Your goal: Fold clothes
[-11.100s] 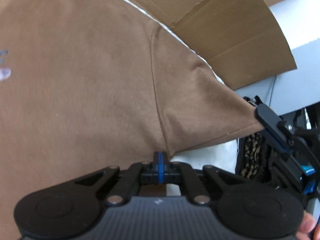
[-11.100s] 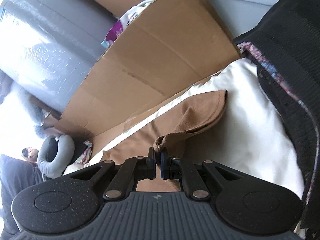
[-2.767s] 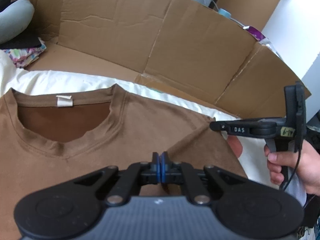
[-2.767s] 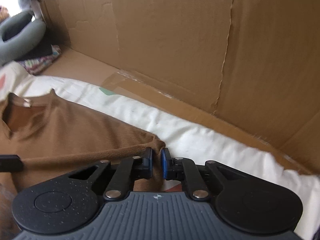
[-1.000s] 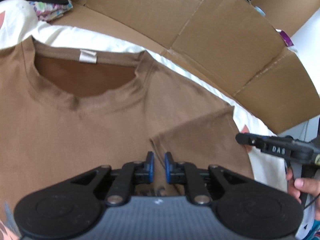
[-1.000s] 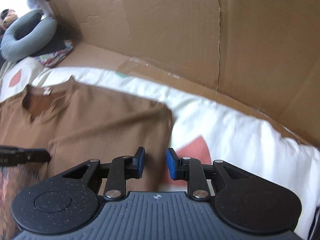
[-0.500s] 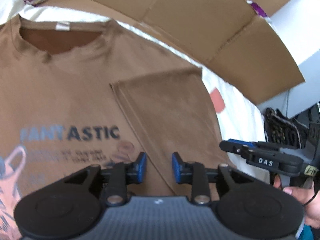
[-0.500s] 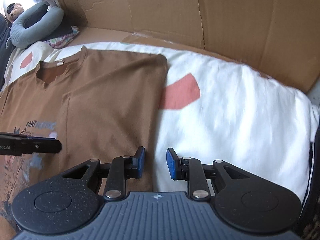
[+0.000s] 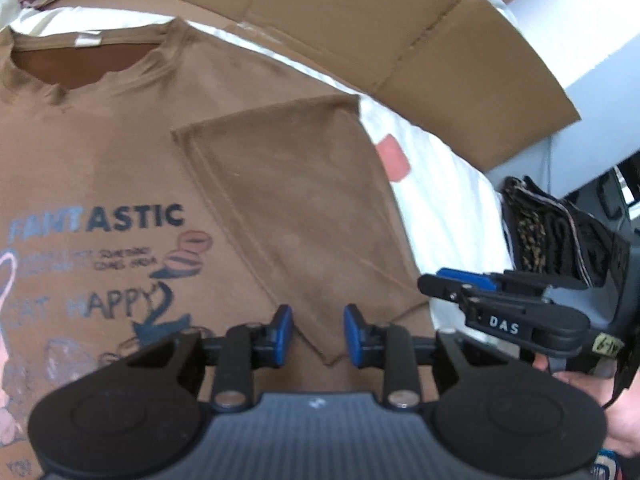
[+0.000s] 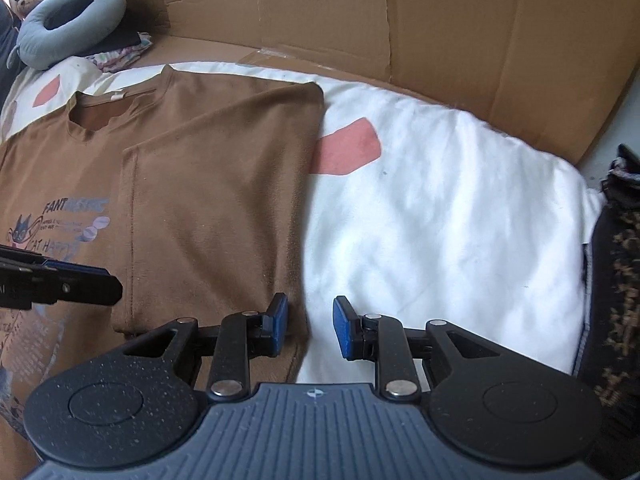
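Left wrist view: the left gripper (image 9: 316, 336) is spread wide, empty, above the folded-in sleeve (image 9: 296, 208) of the shirt (image 9: 100, 152) lying on the bedding (image 10: 440, 208). The right gripper (image 10: 308, 326) gapes, empty, over the shirt's edge.

1 brown tee (image 9: 120, 152), 2 tongs (image 9: 317, 336) (image 10: 308, 326), 1 white duvet (image 10: 440, 220), 1 neck pillow (image 10: 68, 28).

The left gripper (image 9: 318, 336) hovers with jaws apart over the brown T-shirt (image 9: 120, 168), above its folded-in sleeve (image 9: 296, 216).
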